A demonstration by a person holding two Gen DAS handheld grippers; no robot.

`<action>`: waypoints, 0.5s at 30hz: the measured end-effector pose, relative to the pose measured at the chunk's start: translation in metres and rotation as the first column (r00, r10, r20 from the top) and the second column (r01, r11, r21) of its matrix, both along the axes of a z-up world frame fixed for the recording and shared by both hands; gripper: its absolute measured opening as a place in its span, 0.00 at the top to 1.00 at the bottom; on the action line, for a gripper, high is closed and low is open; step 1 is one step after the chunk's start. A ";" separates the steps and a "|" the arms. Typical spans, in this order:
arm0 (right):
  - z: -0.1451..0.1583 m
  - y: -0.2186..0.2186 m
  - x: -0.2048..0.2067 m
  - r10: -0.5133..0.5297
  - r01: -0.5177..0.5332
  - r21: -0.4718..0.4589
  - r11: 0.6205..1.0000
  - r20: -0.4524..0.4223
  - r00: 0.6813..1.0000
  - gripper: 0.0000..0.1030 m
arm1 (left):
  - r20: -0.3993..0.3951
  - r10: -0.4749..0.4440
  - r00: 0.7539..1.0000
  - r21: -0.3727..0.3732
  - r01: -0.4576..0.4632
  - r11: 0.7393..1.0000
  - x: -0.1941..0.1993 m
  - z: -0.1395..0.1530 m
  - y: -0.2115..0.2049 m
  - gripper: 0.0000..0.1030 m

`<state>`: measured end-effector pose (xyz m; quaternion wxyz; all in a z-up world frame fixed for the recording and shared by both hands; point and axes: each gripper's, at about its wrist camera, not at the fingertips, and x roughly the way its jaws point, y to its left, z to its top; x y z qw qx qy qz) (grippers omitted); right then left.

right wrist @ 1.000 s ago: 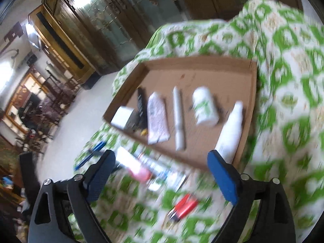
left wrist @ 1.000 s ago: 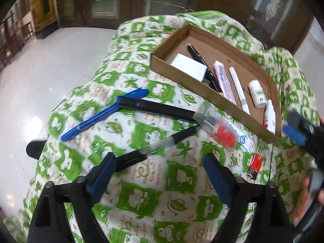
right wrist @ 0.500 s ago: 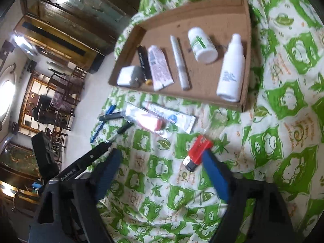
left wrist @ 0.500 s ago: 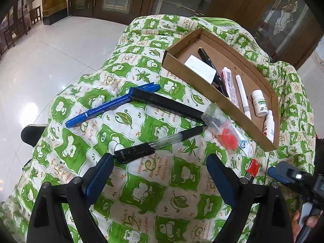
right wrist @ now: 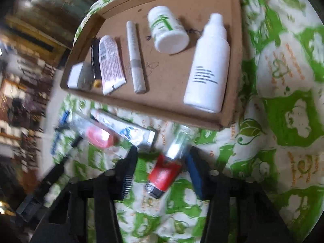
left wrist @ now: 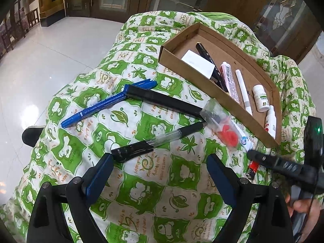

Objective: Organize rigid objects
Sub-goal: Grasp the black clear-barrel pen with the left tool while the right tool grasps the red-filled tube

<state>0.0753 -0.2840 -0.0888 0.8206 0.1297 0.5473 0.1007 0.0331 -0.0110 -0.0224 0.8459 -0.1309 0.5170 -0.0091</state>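
Note:
A cardboard tray (left wrist: 202,83) (right wrist: 162,109) on the green patterned cloth holds a white box, a black pen, a tube, a white stick, a pill bottle (right wrist: 167,30) and a white bottle (right wrist: 208,64). My right gripper (right wrist: 162,172) is open, its jaws on either side of a red lighter (right wrist: 165,174) (left wrist: 252,169) lying on the cloth just below the tray. My left gripper (left wrist: 160,179) is open and empty, near a black gel pen (left wrist: 154,141). A blue marker (left wrist: 105,103), a long black case (left wrist: 162,101) and a clear packet with red parts (left wrist: 222,127) lie on the cloth.
A toothpaste-like tube (right wrist: 125,131) lies beside the packet below the tray. The cloth drops off to a glossy white floor (left wrist: 40,60) at the left. Wooden doors and cabinets stand behind.
My right gripper has dropped down and forward to the red lighter, and its jaws have narrowed around it. My left gripper has held nearly still, a little closer to the black gel pen.

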 end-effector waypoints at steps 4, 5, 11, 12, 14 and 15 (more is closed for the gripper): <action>0.003 0.007 -0.013 0.061 -0.061 0.020 0.998 -0.006 0.998 0.81 | 0.014 -0.022 1.000 0.006 0.022 1.000 0.001 0.008 -0.003 0.08; 0.001 0.010 -0.017 0.086 -0.084 0.069 0.994 -0.031 0.996 0.81 | 0.018 -0.030 0.999 0.014 0.029 0.999 0.002 0.010 -0.005 0.08; -0.007 0.039 -0.033 0.213 -0.206 0.088 0.975 -0.077 0.974 0.82 | 0.026 -0.138 0.990 0.200 0.130 0.971 0.016 0.013 -0.023 0.09; -0.007 0.042 -0.035 0.218 -0.212 0.077 0.974 -0.072 0.973 0.83 | 0.016 -0.177 0.984 0.245 0.168 0.955 0.020 0.011 -0.029 0.15; -0.009 0.044 -0.034 0.215 -0.210 0.074 0.975 -0.076 0.974 0.83 | -0.025 -0.227 0.974 0.320 0.223 0.921 0.028 0.003 -0.038 0.24; -0.009 0.043 -0.031 0.213 -0.207 0.079 0.975 -0.079 0.974 0.83 | -0.055 -0.248 0.967 0.351 0.251 0.902 0.032 -0.003 -0.043 0.29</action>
